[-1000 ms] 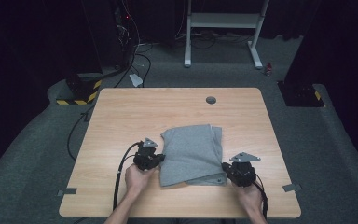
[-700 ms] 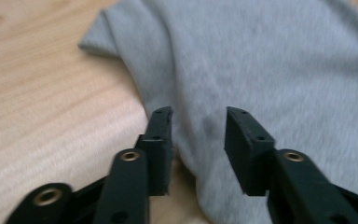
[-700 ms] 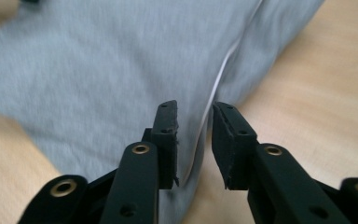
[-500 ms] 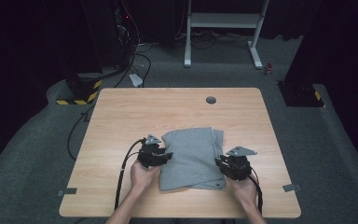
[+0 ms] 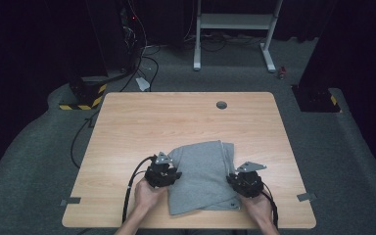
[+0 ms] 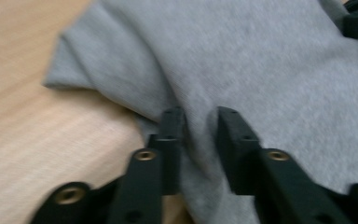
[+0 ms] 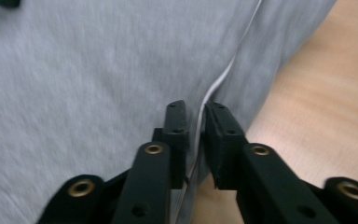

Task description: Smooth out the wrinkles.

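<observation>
While both grippers hold only a thin pinch of the grey cloth point(image 5: 203, 176), the main risk is that one side slips free when the person lifts or pulls, because the fold of fabric between the jaws looks small and soft. If the left gripper point(image 6: 199, 122) loses its ridge of fabric, the cloth would probably hang from one side only and the neat fold would open. If the two hands pull apart too strongly, the layers could slide over each other and the edges would no longer match. The right gripper point(image 7: 195, 114) has its jaws almost pressed together on the right edge of the cloth, where a pale seam line point(image 7: 223, 77) runs between them; this edge is thin, so the hold seems less sure there. The left gripper's jaws stand a little apart with a raised wrinkle of cloth pinched between them. In the high view the cloth lies folded on the near half of the wooden table point(image 5: 186, 117), between the two grippers, with the left one point(image 5: 162, 174) touching its left edge and the right one point(image 5: 245, 182) touching its right edge near the front corner.
</observation>
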Tool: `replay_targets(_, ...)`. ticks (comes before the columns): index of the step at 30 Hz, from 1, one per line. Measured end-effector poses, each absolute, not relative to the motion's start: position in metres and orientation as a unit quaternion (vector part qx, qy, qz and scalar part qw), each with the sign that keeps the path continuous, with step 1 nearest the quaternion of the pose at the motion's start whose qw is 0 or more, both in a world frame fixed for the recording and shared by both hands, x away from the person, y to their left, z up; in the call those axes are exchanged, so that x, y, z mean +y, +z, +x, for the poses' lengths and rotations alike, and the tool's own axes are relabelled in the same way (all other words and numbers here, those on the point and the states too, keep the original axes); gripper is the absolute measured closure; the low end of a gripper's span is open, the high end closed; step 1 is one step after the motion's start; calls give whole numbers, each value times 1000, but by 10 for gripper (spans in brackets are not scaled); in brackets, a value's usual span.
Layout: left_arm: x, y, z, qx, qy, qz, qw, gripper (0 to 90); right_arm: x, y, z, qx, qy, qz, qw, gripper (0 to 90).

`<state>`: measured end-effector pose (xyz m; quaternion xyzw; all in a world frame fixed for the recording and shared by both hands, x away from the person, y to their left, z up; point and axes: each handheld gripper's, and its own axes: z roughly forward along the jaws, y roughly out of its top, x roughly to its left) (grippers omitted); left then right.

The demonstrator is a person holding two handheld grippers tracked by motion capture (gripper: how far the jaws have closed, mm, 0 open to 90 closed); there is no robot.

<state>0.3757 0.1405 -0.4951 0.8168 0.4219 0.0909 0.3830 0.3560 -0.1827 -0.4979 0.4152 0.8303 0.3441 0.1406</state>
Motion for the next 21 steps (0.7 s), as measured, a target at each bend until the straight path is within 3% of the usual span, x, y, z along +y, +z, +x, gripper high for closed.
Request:
replay_targets(5,148,-487,399,452,116,799,380,537,-173,-480,378,817,360,420,163,763)
replay_targets(11,156,-496,427,495,119,786,350,513,-164,-470,415,800,362,444,178,741)
replay_targets(21,153,-511,444,501,96,784,354,488,-150,-481,448,795,339,480,153,669)
